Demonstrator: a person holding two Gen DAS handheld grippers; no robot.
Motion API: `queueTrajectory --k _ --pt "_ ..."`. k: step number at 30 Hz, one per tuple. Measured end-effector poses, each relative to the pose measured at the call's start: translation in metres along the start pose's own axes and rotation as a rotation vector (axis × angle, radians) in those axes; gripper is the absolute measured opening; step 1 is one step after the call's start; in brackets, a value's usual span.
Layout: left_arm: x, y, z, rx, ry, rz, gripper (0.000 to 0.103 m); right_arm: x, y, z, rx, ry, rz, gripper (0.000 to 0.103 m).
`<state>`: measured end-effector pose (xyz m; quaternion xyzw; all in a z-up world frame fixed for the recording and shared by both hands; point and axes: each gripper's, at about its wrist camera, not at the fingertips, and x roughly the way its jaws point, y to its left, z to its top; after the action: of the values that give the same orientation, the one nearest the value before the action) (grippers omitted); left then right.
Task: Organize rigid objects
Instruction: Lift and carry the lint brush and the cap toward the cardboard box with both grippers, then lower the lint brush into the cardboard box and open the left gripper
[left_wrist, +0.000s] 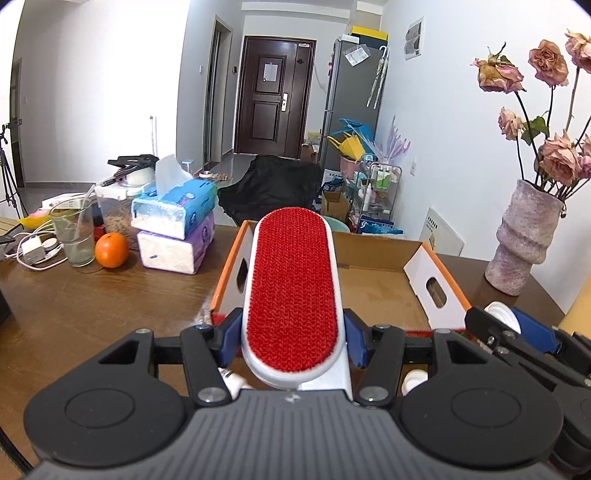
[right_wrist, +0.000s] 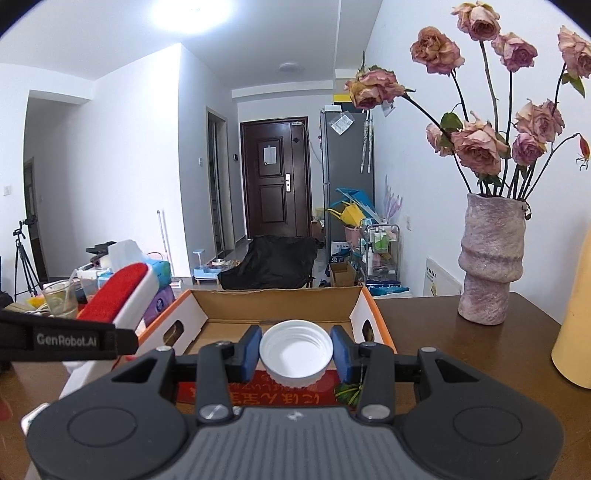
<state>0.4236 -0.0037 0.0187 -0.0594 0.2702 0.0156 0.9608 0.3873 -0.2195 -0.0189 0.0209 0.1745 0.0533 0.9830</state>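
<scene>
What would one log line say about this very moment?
left hand-held gripper: shut on lint brush | right hand-held gripper: shut on white cap | both near open box

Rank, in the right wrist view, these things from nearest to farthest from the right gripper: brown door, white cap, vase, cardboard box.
1. white cap, between the right gripper's pads.
2. cardboard box, just ahead.
3. vase, on the right.
4. brown door, far behind.
</scene>
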Motion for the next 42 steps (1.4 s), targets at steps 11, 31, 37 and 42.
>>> queueTrajectory --k 11,31,37,42 --pt "0.046 -0.006 0.021 0.004 0.009 0.016 0.057 0.048 -0.005 0.010 0.002 0.001 -0.005 0.040" --pt "0.123 -0.014 0.053 0.022 0.025 0.046 0.057 0.130 -0.010 0.025 -0.016 0.052 -0.019 0.040" --pt "0.147 -0.014 0.058 0.030 0.040 0.073 0.057 0.149 -0.010 0.025 -0.030 0.074 -0.036 0.040" --pt "0.166 -0.012 0.059 0.032 0.073 0.093 0.057 0.164 -0.012 0.023 -0.038 0.101 -0.046 0.040"
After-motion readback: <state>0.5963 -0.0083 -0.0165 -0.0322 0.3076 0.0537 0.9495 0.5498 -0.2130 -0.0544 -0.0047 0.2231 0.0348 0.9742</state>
